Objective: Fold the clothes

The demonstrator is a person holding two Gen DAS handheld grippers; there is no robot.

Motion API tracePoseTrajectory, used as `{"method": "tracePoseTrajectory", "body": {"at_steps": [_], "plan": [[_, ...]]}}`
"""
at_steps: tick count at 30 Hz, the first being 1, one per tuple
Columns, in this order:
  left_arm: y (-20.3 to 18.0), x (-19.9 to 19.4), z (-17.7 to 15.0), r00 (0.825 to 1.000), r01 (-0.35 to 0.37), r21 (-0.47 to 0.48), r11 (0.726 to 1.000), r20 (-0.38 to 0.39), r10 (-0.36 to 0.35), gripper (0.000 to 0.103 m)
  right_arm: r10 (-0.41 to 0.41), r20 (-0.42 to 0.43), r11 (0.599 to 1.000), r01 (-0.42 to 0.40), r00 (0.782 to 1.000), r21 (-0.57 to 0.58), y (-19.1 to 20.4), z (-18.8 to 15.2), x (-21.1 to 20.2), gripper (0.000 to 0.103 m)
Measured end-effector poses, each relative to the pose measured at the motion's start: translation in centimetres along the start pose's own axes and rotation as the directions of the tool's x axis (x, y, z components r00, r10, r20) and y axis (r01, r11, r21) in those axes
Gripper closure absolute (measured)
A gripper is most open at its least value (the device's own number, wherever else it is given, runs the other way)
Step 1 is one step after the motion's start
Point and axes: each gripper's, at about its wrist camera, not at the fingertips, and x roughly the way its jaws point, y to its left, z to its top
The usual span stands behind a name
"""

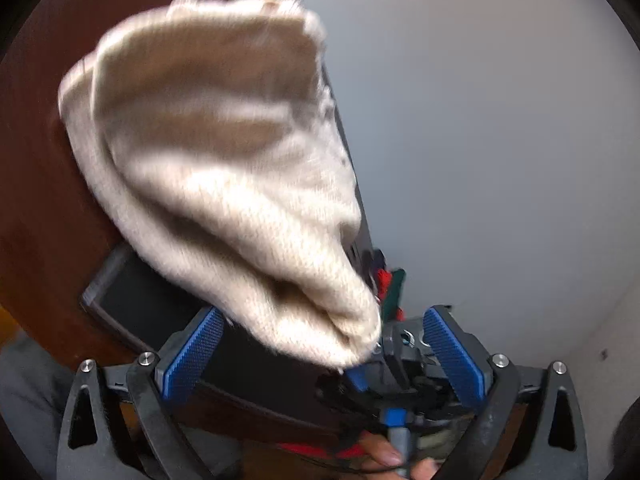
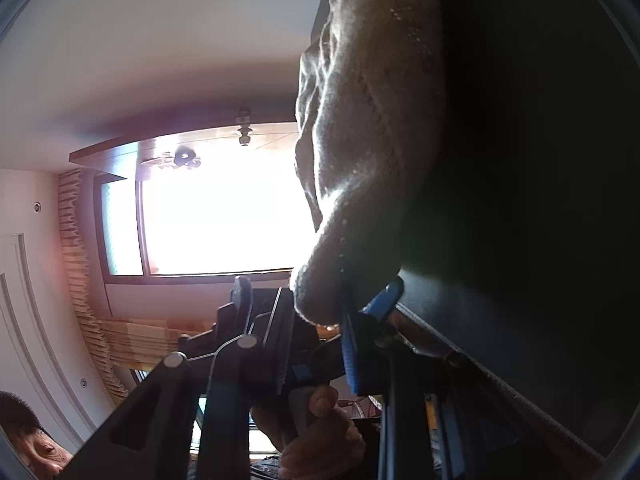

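Between the right tongs [image 2: 320,316] hangs the cream knit [image 2: 360,160].

Pretty plain room tbh. Pale grey-white wall [image 1: 500,120] fills most of the left wrist view, with dark reddish wood [image 1: 36,184] to its left, could be a door or a table, can't tell which. Right wrist view looks straight into a big window [image 2: 224,216], totally blown out by daylight, dark frame [image 2: 120,168] round it. Stacked tan slats [image 2: 76,240] run beside and under it, blinds maybe. White ceiling [image 2: 168,40] above, a small dark fitting [image 2: 245,126] hanging near the window's top edge. White panelled wall [image 2: 24,288] far left with a couple of tiny round fittings. Right side of that view is just dark
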Motion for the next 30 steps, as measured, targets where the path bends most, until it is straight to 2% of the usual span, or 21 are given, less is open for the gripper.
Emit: {"method": "tracePoseTrajectory", "body": {"at_steps": [5,11,15,19,20,22,23,24,28,30], "plan": [[-0.4,1.1,-0.3,0.999,-0.023,-0.03,0.999,0.031,0.024,0.001,0.012,-0.003,1.0,-0.012,1.0,-0.017,0.5,-0.1,-0.9,0.08],[-0.9,2.1,1.5,0.994,-0.063,-0.119,0.991,0.085,0.074,0.001,0.027,-0.02,1.0,-0.027,0.999,-0.013,0.5,-0.5,-1.0,0.079],[-2.0,3.3,2.0,0.992,-0.107,-0.077,0.991,0.061,0.112,0.001,0.045,-0.027,0.999,-0.046,0.999,-0.01,0.5,-0.8,-1.3,0.078],[-2.4,3.4,1.8,0.994,-0.097,-0.039,0.995,0.04,0.098,0.002,0.055,-0.024,0.998,-0.055,0.998,-0.007,0.2,-1.1,-2.1,0.078],[-2.5,3.3,1.7,0.994,-0.102,-0.031,0.994,0.037,0.103,0.005,0.055,-0.022,0.999,-0.055,0.998,-0.002,0.0,-1.2,-2.3,0.077],[-2.8,3.3,1.4,0.991,-0.132,0.011,0.991,0.025,0.132,0.047,0.053,-0.016,0.999,-0.052,0.998,0.01,-0.5,-1.3,-2.7,0.073],[-2.8,3.3,1.3,0.989,-0.149,0.038,0.988,0.019,0.148,0.082,0.051,-0.012,0.999,-0.051,0.999,0.017,-0.7,-1.3,-2.9,0.07],[-2.9,3.4,1.2,0.986,-0.164,0.064,0.984,0.012,0.164,0.086,0.05,-0.009,0.998,-0.05,0.999,0.024,-0.9,-1.3,-3.1,0.066],[-2.8,2.8,1.0,0.991,-0.135,0.1,0.986,0.019,0.134,0.089,0.043,-0.007,0.998,-0.043,0.999,0.038,-1.5,-1.6,-3.3,0.059],[-4.2,2.1,0.5,0.992,-0.128,0.181,0.975,0.044,0.122,0.089,0.037,-0.01,0.999,-0.037,0.999,0.039,-1.6,-1.7,-3.4,0.054]]}}
